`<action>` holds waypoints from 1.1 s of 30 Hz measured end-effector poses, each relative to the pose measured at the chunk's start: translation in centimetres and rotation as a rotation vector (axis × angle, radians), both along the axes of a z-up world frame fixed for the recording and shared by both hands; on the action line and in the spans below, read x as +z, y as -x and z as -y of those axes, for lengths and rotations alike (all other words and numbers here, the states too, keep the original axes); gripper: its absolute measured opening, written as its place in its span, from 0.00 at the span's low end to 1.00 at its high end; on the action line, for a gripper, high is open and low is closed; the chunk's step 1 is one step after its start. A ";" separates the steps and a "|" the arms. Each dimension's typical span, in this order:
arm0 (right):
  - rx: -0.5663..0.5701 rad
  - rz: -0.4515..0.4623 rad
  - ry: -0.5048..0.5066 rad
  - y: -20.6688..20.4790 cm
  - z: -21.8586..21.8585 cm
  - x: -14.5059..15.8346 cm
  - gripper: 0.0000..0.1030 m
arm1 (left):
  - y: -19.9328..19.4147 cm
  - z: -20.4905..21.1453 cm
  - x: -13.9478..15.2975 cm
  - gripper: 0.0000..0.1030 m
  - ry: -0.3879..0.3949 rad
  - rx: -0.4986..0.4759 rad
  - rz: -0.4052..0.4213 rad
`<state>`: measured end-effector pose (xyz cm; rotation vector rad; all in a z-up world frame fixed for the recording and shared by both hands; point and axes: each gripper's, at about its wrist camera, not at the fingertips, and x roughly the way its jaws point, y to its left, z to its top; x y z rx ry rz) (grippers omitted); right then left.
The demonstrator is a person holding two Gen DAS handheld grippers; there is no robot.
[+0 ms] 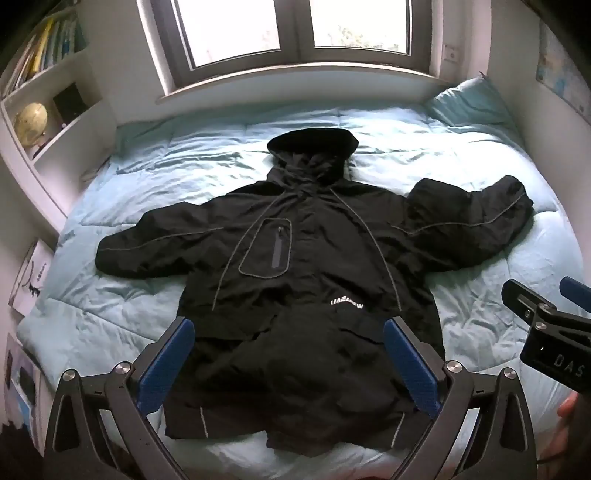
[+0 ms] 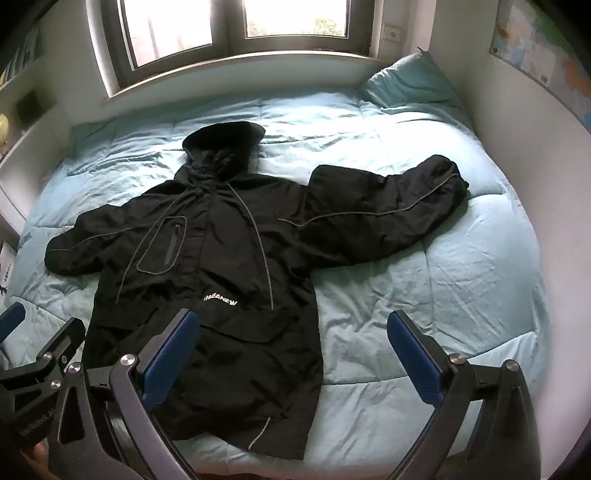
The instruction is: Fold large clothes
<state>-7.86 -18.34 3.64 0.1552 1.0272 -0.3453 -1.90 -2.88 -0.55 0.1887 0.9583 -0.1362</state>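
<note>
Bed with pale blue quilt filled most of both views, window across the top, pillow at upper right. Black hooded jacket lay face up at centre of the quilt in the left wrist view, left of centre in the right wrist view; hood toward the window, hem toward the bottom edge, both sleeves spread sideways. Right-of-frame sleeve looked puffed and creased; left-of-frame sleeve flatter. Judged padded shell fabric: soft, bulky, likely slippery and springy, folds apt to reopen. Best hold judged at cuffs and hem corners, pinching both layers. Left gripper hung over the lower jacket, jaws spread wide, nothing held. Right gripper likewise wide apart and empty, one finger over the jacket's lower edge, the other over bare quilt. No fold made yet.
</note>
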 end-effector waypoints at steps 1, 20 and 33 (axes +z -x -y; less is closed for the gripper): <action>-0.002 0.001 -0.002 0.2 0.2 0.0 0.99 | 0.1 0.1 0.0 0.99 0.001 -0.001 0.000; 0.010 -0.013 -0.023 1.3 0.3 -0.3 0.99 | 1.8 0.7 -1.1 0.99 -0.006 -0.005 -0.015; 0.025 -0.031 -0.033 1.3 -0.4 -0.8 0.99 | 1.8 -0.2 -1.8 0.99 -0.005 0.002 -0.035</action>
